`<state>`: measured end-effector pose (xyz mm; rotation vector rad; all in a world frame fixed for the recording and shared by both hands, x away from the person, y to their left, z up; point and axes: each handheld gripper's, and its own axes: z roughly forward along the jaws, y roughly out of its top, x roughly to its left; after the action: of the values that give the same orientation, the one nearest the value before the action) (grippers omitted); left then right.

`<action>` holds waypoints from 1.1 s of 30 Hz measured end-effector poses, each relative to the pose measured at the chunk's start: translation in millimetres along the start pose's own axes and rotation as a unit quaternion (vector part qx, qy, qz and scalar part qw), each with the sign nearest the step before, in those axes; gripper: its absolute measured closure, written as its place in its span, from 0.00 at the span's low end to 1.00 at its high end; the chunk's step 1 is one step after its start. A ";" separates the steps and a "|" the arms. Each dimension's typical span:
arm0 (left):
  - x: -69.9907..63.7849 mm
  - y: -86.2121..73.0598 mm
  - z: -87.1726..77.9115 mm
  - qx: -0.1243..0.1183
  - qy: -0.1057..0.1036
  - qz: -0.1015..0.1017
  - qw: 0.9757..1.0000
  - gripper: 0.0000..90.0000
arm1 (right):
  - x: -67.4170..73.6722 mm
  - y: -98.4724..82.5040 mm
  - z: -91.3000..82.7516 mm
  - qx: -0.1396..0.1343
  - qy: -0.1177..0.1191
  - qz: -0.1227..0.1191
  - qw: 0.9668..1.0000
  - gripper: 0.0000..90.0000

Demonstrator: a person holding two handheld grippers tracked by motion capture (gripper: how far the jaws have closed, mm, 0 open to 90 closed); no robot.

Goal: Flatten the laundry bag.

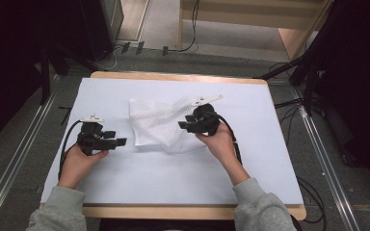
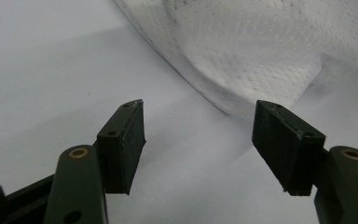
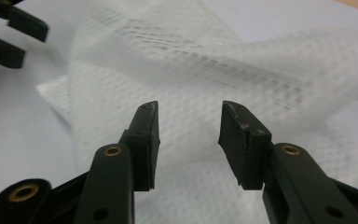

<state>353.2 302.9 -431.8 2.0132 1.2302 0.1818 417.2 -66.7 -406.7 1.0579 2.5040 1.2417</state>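
We see a white mesh cloth (image 1: 161,126) lying partly folded and rumpled on the white table cover (image 1: 125,178), a little behind the middle of it. One part of the cloth is raised in a loose fold toward the far right.

The right gripper (image 1: 187,126) is over the right edge of the cloth, held by the right hand (image 1: 219,139). In the right gripper view its jaws stand apart with a gap between them, and the mesh cloth (image 3: 191,70) is under and beyond them; nothing is pinched between the pads.

The left gripper (image 1: 118,139) is at the left of the cloth, just beside its near left corner but not touching it, held by the left hand (image 1: 79,161). In the left gripper view the jaws are widely spread over the bare cover, and the cloth (image 2: 261,51) lies just ahead of them.

Both grey sleeves (image 1: 58,211) come from the near edge of the wooden table (image 1: 173,77).
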 end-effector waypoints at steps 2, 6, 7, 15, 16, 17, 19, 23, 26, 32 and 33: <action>-0.1 0.2 0.1 0.002 0.000 0.001 1.000 0.39 | -10.4 -2.4 -1.1 0.002 -0.010 0.010 1.000 0.66; 0.5 1.5 0.9 -0.005 -0.004 -0.001 1.000 0.39 | -26.9 -5.7 -3.2 0.004 -0.026 0.022 0.999 0.64; 1.9 3.7 1.6 -0.006 -0.007 -0.001 1.000 0.40 | -31.0 -5.8 -3.5 0.006 -0.028 0.022 0.999 0.63; 19.0 32.8 5.4 -0.016 -0.011 -0.023 1.000 0.41 | -63.4 -2.5 0.1 0.004 -0.034 0.043 0.999 0.50; 20.3 37.0 7.0 -0.013 -0.012 -0.023 1.000 0.41 | -65.7 -2.3 1.2 -0.003 -0.036 0.044 0.998 0.49; 20.8 40.8 9.0 -0.012 -0.010 -0.020 1.000 0.40 | -68.0 -2.4 2.0 -0.011 -0.032 0.043 0.998 0.49; 22.2 47.7 12.2 -0.007 -0.007 -0.015 1.000 0.40 | -71.6 0.3 3.9 -0.004 -0.031 0.049 0.998 0.45; 25.9 58.7 17.0 -0.009 -0.013 -0.016 1.000 0.38 | -75.1 9.6 5.4 -0.015 -0.031 0.052 0.998 0.41; 28.1 66.0 20.1 -0.010 -0.018 -0.019 1.000 0.36 | -75.0 16.6 11.1 -0.020 -0.027 0.057 0.998 0.37; 25.8 70.9 38.6 0.002 -0.016 -0.025 1.000 0.46 | -73.5 17.5 37.3 0.002 -0.008 0.076 0.997 0.51; 25.0 70.8 41.1 0.006 -0.017 -0.025 1.000 0.46 | -73.5 17.5 37.3 0.002 -0.008 0.076 0.997 0.51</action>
<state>435.8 283.7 -420.0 1.9852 1.2623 0.1144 496.4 -83.7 -429.8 1.2739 2.4541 1.2617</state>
